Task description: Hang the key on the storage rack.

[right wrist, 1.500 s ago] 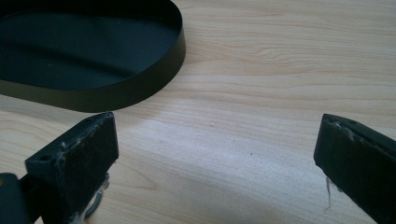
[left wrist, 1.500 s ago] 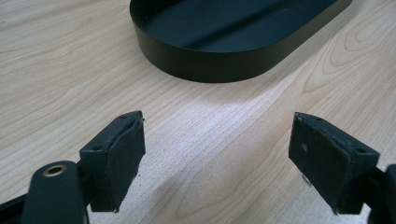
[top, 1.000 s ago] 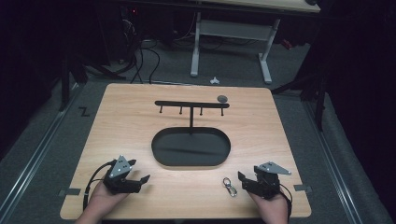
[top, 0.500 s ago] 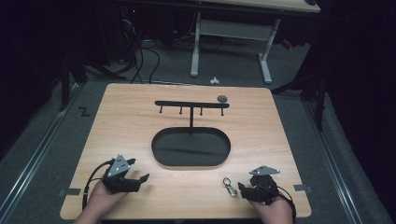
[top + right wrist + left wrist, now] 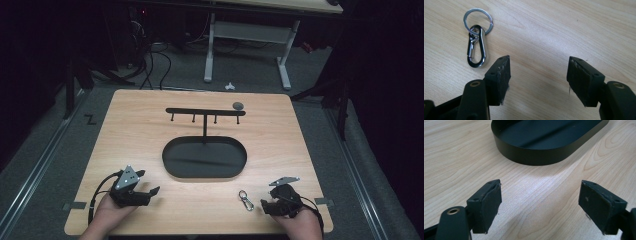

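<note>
A silver carabiner with a key ring (image 5: pixel 245 199) (image 5: pixel 476 45) lies flat on the wooden table (image 5: pixel 135 130), just left of my right gripper (image 5: pixel 267 204). That right gripper (image 5: pixel 539 75) is open over bare wood, with the carabiner ahead and left of its left jaw. Near the front left edge, my left gripper (image 5: pixel 150 192) (image 5: pixel 540 201) is open too, nothing between its jaws. A black oval tray (image 5: pixel 172 162) (image 5: pixel 529 157) sits mid-table, a little ahead of the left gripper. Behind the tray stands a black T-shaped hook rack (image 5: pixel 204 111).
A small grey rounded object (image 5: pixel 238 105) rests by the right end of the rack's bar. Beyond the table's far edge are a white desk frame (image 5: pixel 210 50), cables on the floor and a small white object (image 5: pixel 229 86). Bare wood lies along both sides of the tray.
My right gripper has drawn back toward the front edge and slightly left, nearer the carabiner. The left gripper and the carabiner stay where they were.
</note>
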Tool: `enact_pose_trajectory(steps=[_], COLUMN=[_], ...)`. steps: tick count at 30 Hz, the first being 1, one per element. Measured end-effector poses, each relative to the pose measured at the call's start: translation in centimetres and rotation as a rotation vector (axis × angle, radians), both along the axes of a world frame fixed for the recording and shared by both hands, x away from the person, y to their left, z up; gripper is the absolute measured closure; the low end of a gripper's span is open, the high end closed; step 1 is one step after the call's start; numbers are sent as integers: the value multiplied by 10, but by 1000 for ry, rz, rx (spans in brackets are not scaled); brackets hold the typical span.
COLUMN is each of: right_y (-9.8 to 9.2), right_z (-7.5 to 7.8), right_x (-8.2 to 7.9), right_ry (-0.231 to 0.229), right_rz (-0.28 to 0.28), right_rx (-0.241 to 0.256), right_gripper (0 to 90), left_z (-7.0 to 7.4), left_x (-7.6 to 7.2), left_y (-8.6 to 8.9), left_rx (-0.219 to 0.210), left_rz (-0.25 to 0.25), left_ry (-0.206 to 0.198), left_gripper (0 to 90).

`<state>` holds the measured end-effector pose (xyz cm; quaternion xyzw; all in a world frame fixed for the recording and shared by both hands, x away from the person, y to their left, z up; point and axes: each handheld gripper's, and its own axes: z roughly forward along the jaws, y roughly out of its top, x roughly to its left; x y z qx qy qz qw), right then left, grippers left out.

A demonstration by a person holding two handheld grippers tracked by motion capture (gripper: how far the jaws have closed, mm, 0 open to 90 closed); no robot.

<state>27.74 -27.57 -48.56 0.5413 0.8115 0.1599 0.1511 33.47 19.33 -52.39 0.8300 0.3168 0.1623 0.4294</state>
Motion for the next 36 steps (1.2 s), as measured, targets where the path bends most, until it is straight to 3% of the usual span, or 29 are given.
enact_pose_trajectory(steps=[7, 14, 18, 22, 27, 31, 36], right_y=[3, 17, 22, 28, 37, 51, 61], right_z=[6, 6, 9, 10, 13, 16, 14], right_x=[11, 18, 20, 20, 17, 17, 20], right_ry=[53, 172, 219, 264, 274, 278, 280], right_rz=[15, 33, 29, 37, 65, 95, 118], right_rx=[-60, -68, -47, -61, -93, -107, -126], right_gripper=[396, 398, 398, 404, 430, 528, 589], left_z=[0, 1, 1, 1, 1, 1, 1], left_x=[0, 0, -1, 0, 0, -1, -1], left_y=[0, 1, 1, 1, 0, -1, -1], left_rx=[-4, -6, -7, -7, -7, -4, -2], left_rz=[-1, -6, -8, -9, -10, -15, -19], left_ry=[-2, 0, -1, -2, -1, 0, 2], left_gripper=[192, 193, 192, 193, 192, 193, 193])
